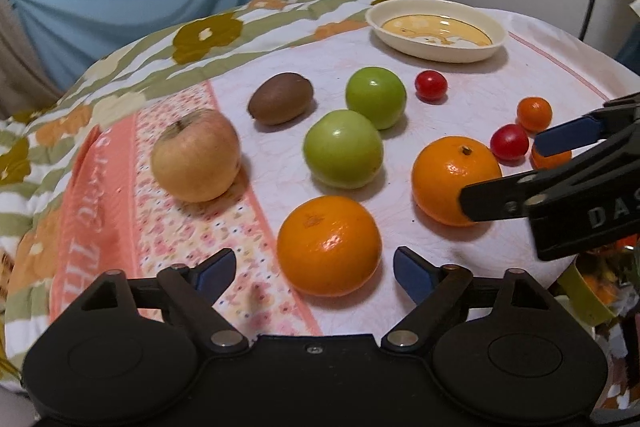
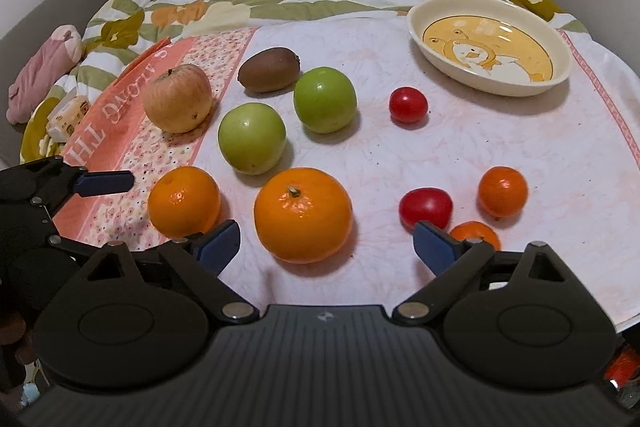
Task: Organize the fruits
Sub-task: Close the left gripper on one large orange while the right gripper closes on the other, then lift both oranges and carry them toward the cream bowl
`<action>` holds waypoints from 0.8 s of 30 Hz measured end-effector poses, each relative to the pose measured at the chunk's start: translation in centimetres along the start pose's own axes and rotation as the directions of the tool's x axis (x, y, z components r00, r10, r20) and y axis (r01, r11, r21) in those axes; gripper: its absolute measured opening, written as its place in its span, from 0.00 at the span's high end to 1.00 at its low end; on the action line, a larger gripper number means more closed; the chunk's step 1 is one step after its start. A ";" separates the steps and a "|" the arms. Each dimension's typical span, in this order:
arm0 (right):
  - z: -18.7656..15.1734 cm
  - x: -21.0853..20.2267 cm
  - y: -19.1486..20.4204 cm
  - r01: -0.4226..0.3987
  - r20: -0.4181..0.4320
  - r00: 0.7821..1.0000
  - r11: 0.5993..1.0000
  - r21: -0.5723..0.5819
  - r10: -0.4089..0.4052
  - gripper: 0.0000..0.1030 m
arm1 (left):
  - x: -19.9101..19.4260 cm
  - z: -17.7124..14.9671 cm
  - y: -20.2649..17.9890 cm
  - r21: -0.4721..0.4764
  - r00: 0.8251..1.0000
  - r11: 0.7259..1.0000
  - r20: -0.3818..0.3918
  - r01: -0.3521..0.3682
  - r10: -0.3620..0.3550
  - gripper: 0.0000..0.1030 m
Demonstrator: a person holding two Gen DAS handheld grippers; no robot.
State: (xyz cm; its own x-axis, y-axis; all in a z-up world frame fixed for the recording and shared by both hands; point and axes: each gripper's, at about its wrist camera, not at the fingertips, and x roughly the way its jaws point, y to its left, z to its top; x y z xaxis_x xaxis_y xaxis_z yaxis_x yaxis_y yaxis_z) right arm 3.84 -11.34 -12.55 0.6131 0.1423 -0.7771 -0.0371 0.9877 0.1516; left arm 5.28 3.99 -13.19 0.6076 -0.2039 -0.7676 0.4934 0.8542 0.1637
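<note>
Pale cloth (image 2: 500, 131) with a pink floral border covers the surface. Near its front edge, the left gripper (image 1: 314, 269), jaws wide, straddles an orange (image 1: 329, 245) without touching; the right gripper (image 2: 326, 241), also wide, frames another orange (image 2: 303, 215). Farther back lie two green apples (image 2: 252, 137), a kiwi (image 2: 269, 69) and, near the far right corner, a bowl (image 2: 490, 87).

Right gripper (image 1: 516, 179): raised letters "DAS" on its black body, cut off at the frame edge; cloth (image 2: 120, 115): white capitals on its orange band, upside down, reading "ALONG TH", remainder hidden or too blurred to read.
</note>
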 end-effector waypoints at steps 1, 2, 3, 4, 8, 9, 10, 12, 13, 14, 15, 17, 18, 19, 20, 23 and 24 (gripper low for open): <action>-0.1 0.2 0.1 0.001 0.000 1.000 1.000 0.001 -0.001 0.00 | 0.2 0.0 0.0 0.004 1.000 1.000 0.001 0.005 -0.005 0.17; 0.0 0.5 0.2 0.000 0.000 1.000 1.000 0.002 0.000 0.00 | 0.5 0.0 0.0 0.006 1.000 1.000 0.000 0.012 -0.012 0.19; 0.0 0.7 0.3 -0.001 -0.002 1.000 1.000 0.002 0.001 0.00 | 0.8 0.0 0.0 0.005 1.000 1.000 -0.001 0.018 -0.018 0.22; 0.0 0.7 0.3 -0.004 -0.002 1.000 1.000 0.002 0.004 0.01 | 1.0 0.0 0.1 0.004 1.000 1.000 -0.003 0.022 -0.022 0.23; 0.0 1.9 0.8 -0.013 -0.010 1.000 1.000 0.005 0.013 0.10 | 1.8 -0.1 0.3 -0.017 0.999 0.999 -0.013 0.043 -0.043 0.35; 0.0 2.0 1.0 -0.012 -0.008 1.000 1.000 0.004 0.012 0.10 | 1.8 -0.2 0.3 -0.025 0.998 0.998 -0.015 0.054 -0.055 0.37; 0.1 2.1 1.1 -0.009 -0.006 1.000 1.000 0.004 0.009 0.10 | 1.8 -0.3 0.4 -0.032 0.998 0.998 -0.013 0.058 -0.058 0.37; 0.3 2.3 1.2 -0.006 -0.003 1.000 1.000 0.003 0.006 0.10 | 1.8 -0.3 0.3 -0.030 0.998 0.998 -0.007 0.058 -0.059 0.38; 0.4 2.5 1.3 -0.006 -0.002 1.000 1.000 0.002 0.007 0.10 | 1.7 -0.3 0.4 -0.030 0.998 0.998 -0.004 0.060 -0.060 0.38; 0.5 2.6 1.3 -0.007 0.000 1.000 1.000 0.001 0.007 0.12 | 1.7 -0.4 0.4 -0.034 0.998 0.997 -0.001 0.063 -0.063 0.38; 0.5 2.7 1.3 -0.007 0.001 1.000 1.000 -0.002 0.007 0.13 | 1.7 -0.4 0.5 -0.039 0.998 0.997 0.001 0.066 -0.066 0.38; 0.6 3.0 1.4 -0.003 -0.006 1.000 1.000 -0.009 0.003 0.21 | 1.7 -0.4 0.6 -0.048 0.998 0.997 0.004 0.068 -0.068 0.38; 0.7 3.2 1.4 -0.002 -0.011 1.000 1.000 -0.011 0.002 0.22 | 1.7 -0.4 0.6 -0.048 0.998 0.997 0.004 0.069 -0.068 0.38; 0.7 3.2 1.4 -0.004 -0.014 1.000 1.000 -0.010 0.003 0.23 | 1.7 -0.4 0.6 -0.046 0.998 0.997 0.005 0.069 -0.069 0.38; 0.7 3.3 1.4 -0.005 -0.014 1.000 1.000 -0.009 0.005 0.24 | 1.7 -0.5 0.6 -0.042 0.998 0.997 0.007 0.068 -0.068 0.38; 0.7 3.3 1.5 0.000 -0.010 1.000 1.000 -0.019 0.000 0.24 | 1.6 -0.6 0.5 -0.035 0.998 0.997 0.011 0.064 -0.064 0.38; 0.6 3.3 1.5 0.002 -0.009 1.000 1.000 -0.024 -0.002 0.24 | 1.5 -0.6 0.5 -0.033 0.998 0.998 0.013 0.060 -0.060 0.39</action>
State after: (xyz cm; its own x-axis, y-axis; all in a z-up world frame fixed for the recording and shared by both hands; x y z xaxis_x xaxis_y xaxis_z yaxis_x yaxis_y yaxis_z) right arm 6.31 -9.44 -14.50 0.6063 0.1409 -0.7826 -0.0547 0.9892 0.1357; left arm 6.07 4.35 -14.67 0.5851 -0.2610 -0.7678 0.5083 0.8557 0.0965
